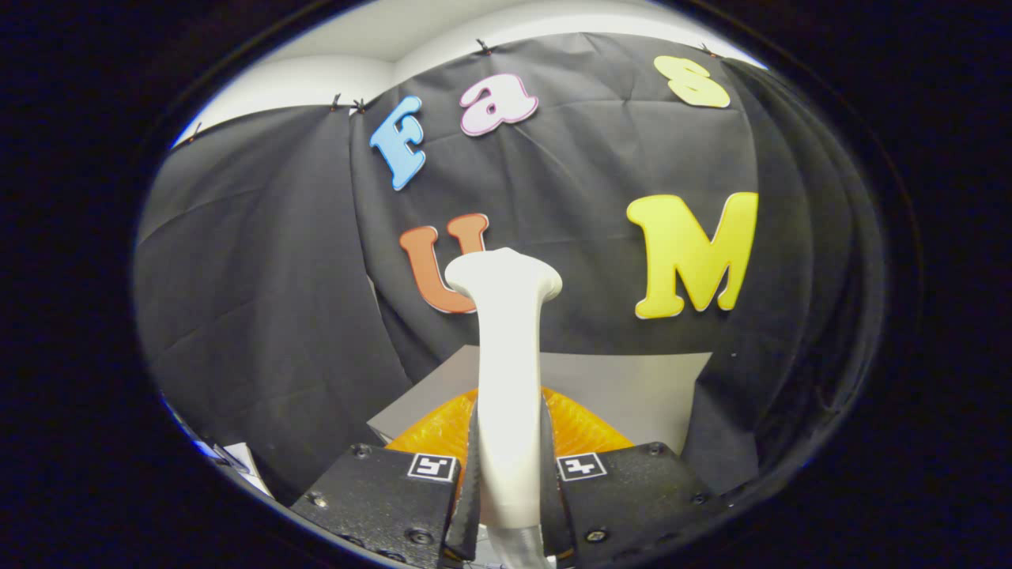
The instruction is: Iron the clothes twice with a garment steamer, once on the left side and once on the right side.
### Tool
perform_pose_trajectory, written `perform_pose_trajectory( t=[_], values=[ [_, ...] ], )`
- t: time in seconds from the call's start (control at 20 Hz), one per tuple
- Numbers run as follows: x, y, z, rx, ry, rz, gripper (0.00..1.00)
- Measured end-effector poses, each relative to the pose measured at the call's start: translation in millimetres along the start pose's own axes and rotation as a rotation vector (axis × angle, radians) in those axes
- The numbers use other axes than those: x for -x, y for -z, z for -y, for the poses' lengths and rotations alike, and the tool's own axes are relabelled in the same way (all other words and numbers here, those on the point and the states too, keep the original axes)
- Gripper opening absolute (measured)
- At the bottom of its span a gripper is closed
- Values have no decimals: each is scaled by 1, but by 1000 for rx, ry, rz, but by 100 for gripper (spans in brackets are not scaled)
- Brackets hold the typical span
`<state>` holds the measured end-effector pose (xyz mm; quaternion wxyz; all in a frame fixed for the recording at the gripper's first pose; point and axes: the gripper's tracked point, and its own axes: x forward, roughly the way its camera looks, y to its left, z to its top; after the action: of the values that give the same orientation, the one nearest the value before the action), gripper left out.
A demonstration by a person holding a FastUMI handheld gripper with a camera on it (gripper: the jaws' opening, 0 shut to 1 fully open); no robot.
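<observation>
- My black two-finger gripper (510,482) was clamped on the white plastic garment steamer (507,379), both fingers pressing its handle.
- The steamer stood upright towards 12 o'clock; its lower end was cut off.
- At 12 o'clock beyond my fingers, the orange pleated garment (581,431) on the grey board (632,387) was mostly hidden.

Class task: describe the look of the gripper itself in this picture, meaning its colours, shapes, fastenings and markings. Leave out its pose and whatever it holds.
The gripper has two blocky black bodies with a rough, grainy finish and visible screw heads. Each body carries a small square black-and-white marker on its inner top corner. The fingers are narrow dark strips with smooth inner pads.
</observation>
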<state>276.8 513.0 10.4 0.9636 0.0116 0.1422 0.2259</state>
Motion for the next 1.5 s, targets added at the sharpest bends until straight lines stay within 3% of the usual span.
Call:
perform_pose_trajectory(
  t=[0.4,0.5,0.7,0.95,1.2,1.5],
  values=[
    [101,-29,29,39,45,173,33],
    [133,-35,55,105,122,202,33],
    [202,-56,104,109,200,271,33],
    [285,-112,159,162,320,425,33],
    [302,-148,205,195,416,520,33],
    [276,-150,234,189,395,500,33]
  ],
)
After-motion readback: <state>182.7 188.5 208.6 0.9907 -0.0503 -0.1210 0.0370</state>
